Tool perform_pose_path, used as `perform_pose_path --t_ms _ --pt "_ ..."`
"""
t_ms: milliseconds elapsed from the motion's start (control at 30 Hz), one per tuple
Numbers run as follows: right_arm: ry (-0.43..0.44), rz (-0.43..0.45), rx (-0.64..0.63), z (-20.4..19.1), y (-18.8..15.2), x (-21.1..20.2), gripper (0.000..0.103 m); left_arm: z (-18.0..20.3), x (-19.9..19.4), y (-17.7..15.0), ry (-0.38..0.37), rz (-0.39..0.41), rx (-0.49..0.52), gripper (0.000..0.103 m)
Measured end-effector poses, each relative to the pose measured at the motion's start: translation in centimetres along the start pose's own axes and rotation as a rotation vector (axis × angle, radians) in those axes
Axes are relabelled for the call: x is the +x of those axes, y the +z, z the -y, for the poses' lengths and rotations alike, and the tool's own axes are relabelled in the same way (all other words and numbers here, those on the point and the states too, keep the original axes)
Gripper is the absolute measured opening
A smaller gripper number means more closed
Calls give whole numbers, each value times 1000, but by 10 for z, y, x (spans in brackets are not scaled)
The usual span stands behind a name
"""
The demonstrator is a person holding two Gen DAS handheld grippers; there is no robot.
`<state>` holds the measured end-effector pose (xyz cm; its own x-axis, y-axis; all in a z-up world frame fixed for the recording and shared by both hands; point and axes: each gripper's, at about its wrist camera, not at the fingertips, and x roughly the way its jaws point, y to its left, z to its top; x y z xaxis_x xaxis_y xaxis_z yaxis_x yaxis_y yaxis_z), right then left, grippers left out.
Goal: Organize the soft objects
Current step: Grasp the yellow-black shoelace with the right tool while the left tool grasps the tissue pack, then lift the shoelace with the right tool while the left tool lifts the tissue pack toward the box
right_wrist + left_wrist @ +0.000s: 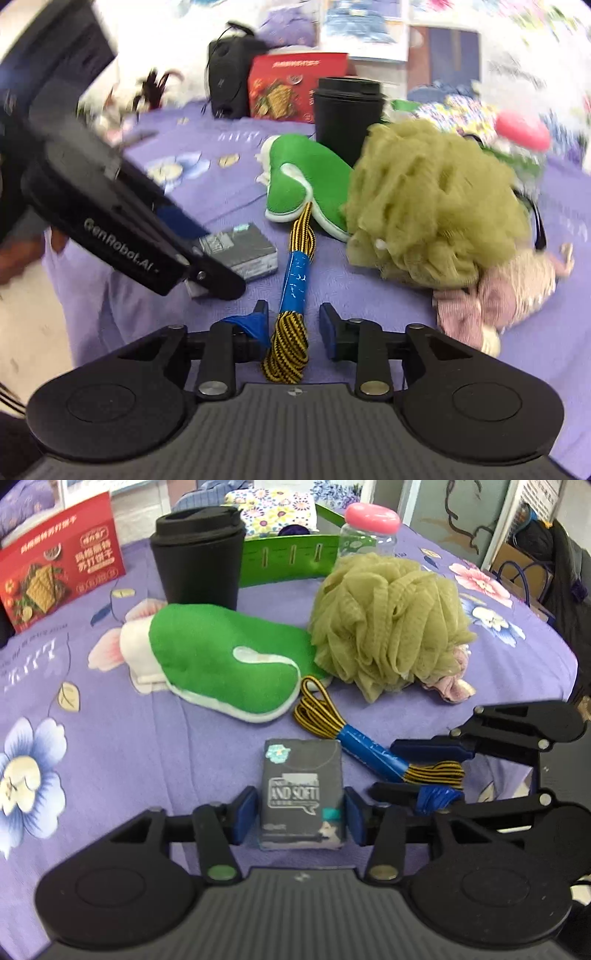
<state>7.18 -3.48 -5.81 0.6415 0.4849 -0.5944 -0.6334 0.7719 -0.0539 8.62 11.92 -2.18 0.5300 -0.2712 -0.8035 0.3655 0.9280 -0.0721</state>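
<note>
My left gripper (pixel 301 818) has its blue pads on both sides of a grey tissue pack (pixel 302 794), which lies on the purple cloth; it looks shut on it. The pack also shows in the right wrist view (pixel 240 253). My right gripper (pixel 293 325) is open around the end of a yellow-black cord bundle (pixel 288 339) wrapped in blue tape, also seen in the left wrist view (pixel 369 751). A green and white mitt (pixel 225 664) and an olive mesh bath pouf (pixel 388 624) lie beyond. A pink cloth scrunchie (pixel 491 302) lies beside the pouf.
A black lidded cup (pixel 199 557), a red cracker box (pixel 55 576), a green basket (pixel 291 555) holding flowered cloth and a pink-lidded jar (pixel 371 528) stand at the back. The table (pixel 129 738) has a purple flowered cloth. Its right edge drops off near the right gripper.
</note>
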Motion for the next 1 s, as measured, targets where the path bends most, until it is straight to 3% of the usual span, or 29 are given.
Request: perform_pose_path --t_ms 133,233,267,300,367,500,633,833,1000 --pt "-63 -21 -83 -15 4 5 19 5 3 -1 10 -2 39 63" --pt "-71 -67 -39 -10 11 10 20 4 2 -3 16 2 48 62" --pt "-73 -93 -37 -11 14 9 20 3 2 -3 14 -1 43 56" --pt "-65 -112 -26 -11 19 9 13 2 2 -3 25 0 40 49" --pt "-6 -110 -19 -8 18 7 0 2 -1 -3 44 2 27 45" --pt "23 -112 -17 -4 13 -4 0 -4 -14 2 59 13 -38 44" --pt "58 -16 -7 4 32 -36 0 -6 -52 17 60 95 -57 44" --pt "11 165 -122 29 97 -63 0 -14 -96 82 63 241 -79 44" --pt "-82 213 -184 82 169 -28 0 -30 -80 176 109 310 -69 44"
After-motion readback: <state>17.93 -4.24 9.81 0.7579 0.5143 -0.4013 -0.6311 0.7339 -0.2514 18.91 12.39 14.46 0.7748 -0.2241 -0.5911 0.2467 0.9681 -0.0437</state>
